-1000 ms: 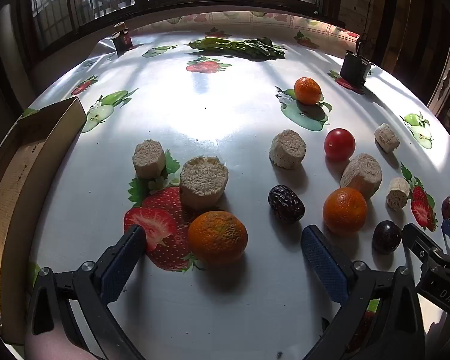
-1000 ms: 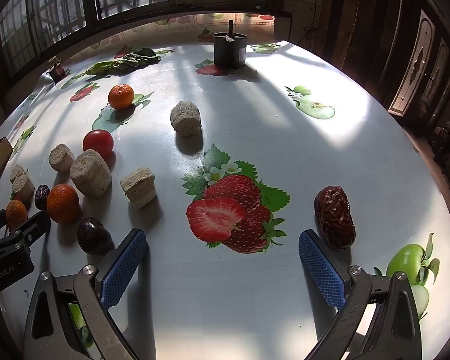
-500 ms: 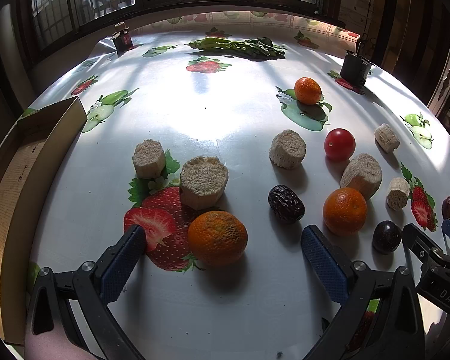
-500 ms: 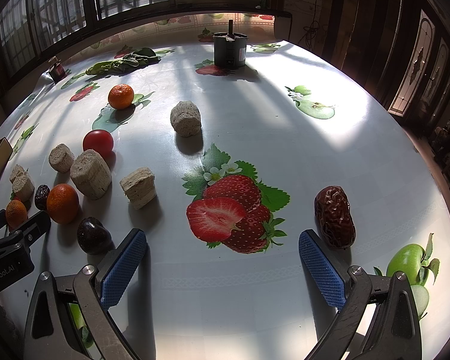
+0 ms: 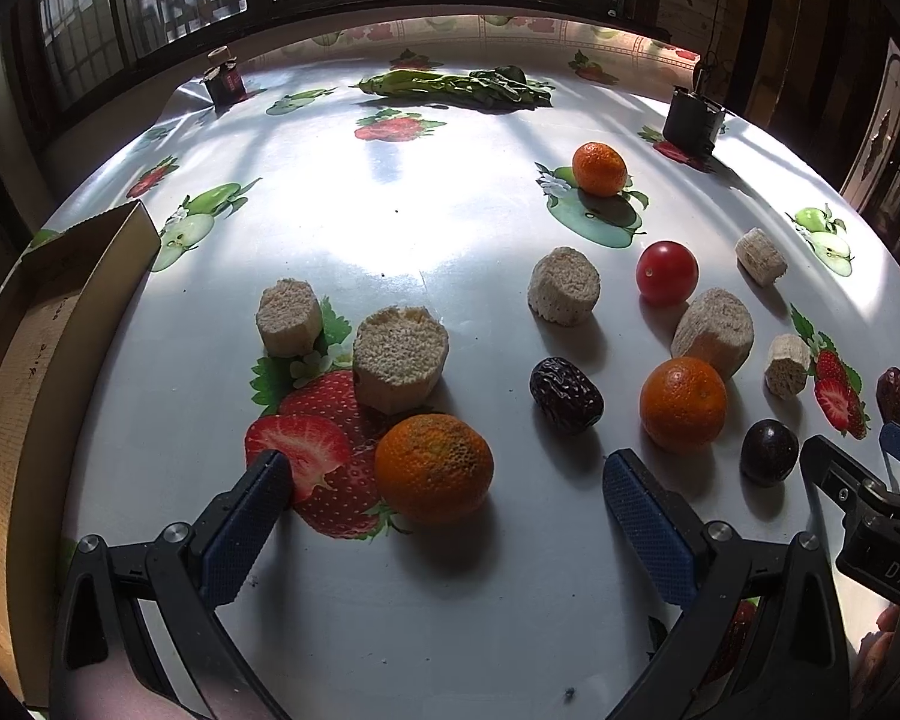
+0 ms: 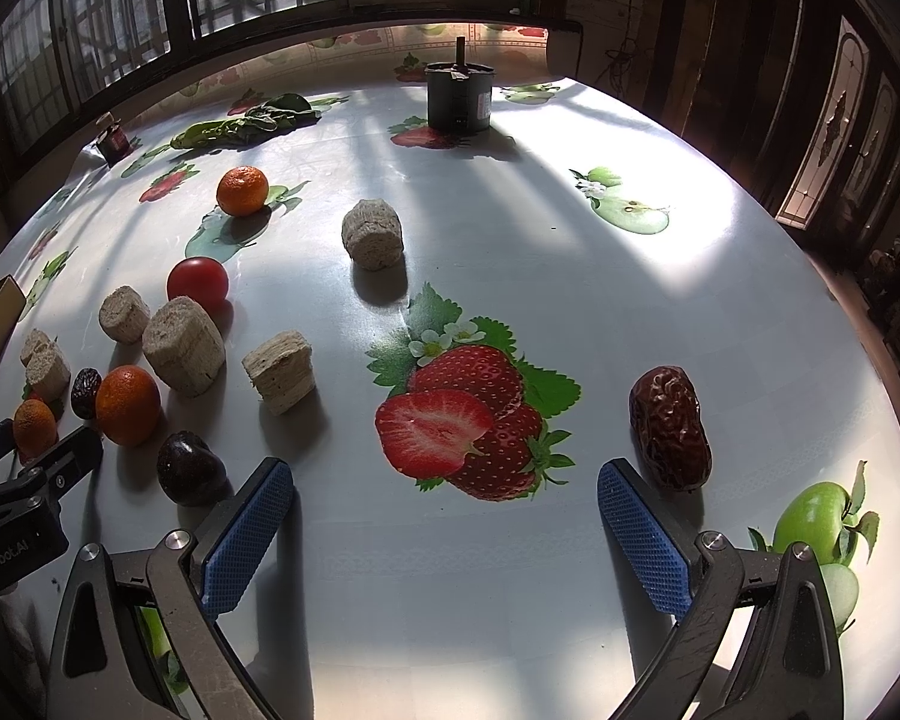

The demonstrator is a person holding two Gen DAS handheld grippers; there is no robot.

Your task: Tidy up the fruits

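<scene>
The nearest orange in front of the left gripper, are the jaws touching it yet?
Apart. In the left wrist view the left gripper stands open around the nearest orange, with printed tablecloth showing between the fruit and each blue pad.

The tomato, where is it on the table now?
In the left wrist view the tomato sits right of centre, between a beige chunk on its left and the far orange behind it.

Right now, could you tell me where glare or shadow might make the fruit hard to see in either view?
Left wrist view: glare whitens the table beyond the fruit; the nearest orange is clear, its shadow falling toward the camera. Right wrist view: bright patch at far right; the plum sits dark in shade, the date is well lit.
</scene>
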